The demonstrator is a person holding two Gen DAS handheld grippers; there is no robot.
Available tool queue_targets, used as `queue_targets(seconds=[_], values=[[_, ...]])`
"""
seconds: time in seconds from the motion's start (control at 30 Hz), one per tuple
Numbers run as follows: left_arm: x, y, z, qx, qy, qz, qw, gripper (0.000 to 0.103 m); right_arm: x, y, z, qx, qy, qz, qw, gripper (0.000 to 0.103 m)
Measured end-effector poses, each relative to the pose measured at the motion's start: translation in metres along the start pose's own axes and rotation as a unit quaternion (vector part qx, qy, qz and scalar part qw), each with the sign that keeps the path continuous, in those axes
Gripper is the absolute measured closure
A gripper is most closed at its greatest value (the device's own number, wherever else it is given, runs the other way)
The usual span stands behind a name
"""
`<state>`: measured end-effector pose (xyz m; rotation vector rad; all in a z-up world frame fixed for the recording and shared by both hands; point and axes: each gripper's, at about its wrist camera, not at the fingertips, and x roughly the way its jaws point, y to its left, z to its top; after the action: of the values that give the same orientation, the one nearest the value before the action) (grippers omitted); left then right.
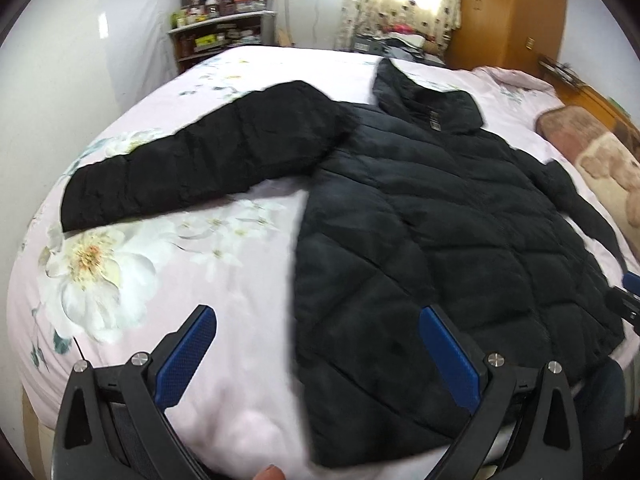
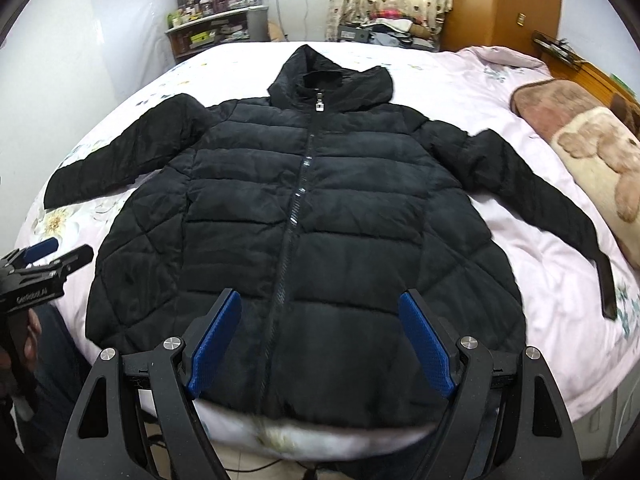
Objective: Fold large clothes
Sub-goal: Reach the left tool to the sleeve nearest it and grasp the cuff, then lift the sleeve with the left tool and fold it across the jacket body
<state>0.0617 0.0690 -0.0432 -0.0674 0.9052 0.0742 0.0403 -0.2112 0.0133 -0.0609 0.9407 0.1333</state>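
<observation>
Black quilted jacket [image 2: 304,208] lying flat on the bed [image 2: 500,92], front up, zipper [image 2: 298,196] closed, hood toward the far side, both sleeves spread outward. Left hand-held gripper [image 1: 316,332] and right hand-held gripper [image 2: 320,312] hover near the hem, fingers spread wide, holding nothing.

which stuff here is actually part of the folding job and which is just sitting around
Part of the job:
black quilted hooded jacket
left gripper, open
right gripper, open
pink floral bedsheet

Just lying about:
brown and cream plush blanket
cluttered shelf
</observation>
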Motion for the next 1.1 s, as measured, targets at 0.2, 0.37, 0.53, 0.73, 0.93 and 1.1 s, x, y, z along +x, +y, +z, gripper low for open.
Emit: queue_targets(seconds=[0.2, 0.37, 0.53, 0.73, 0.93, 1.1], values=[[0.037, 0.06, 0.021, -0.069, 0.005, 0.03, 0.9972, 0.0, 0.033, 0.021, 0.029, -0.022, 0.003, 0.013, 1.0, 0.022], [0.071, 0.112, 0.036, -0.124, 0.015, 0.041, 0.9914, 0.0, 0.059, 0.038, 0.049, -0.037, 0.006, 0.02, 0.999, 0.022], [0.096, 0.154, 0.05, -0.165, 0.009, 0.069, 0.9838, 0.003, 0.084, 0.049, 0.061, -0.051, 0.016, 0.018, 0.998, 0.022], [0.122, 0.197, 0.05, -0.232, -0.002, 0.082, 0.9693, 0.01, 0.109, 0.052, 0.068, -0.053, 0.033, 0.013, 0.998, 0.022], [0.132, 0.201, 0.057, -0.226, -0.021, 0.104, 0.9683, 0.02, 0.128, 0.039, 0.07, -0.041, 0.049, -0.001, 0.998, 0.022], [0.135, 0.194, 0.074, -0.186, -0.008, 0.103, 0.9771, 0.076, 0.133, 0.024, 0.066, -0.03, 0.06, -0.016, 0.998, 0.022]])
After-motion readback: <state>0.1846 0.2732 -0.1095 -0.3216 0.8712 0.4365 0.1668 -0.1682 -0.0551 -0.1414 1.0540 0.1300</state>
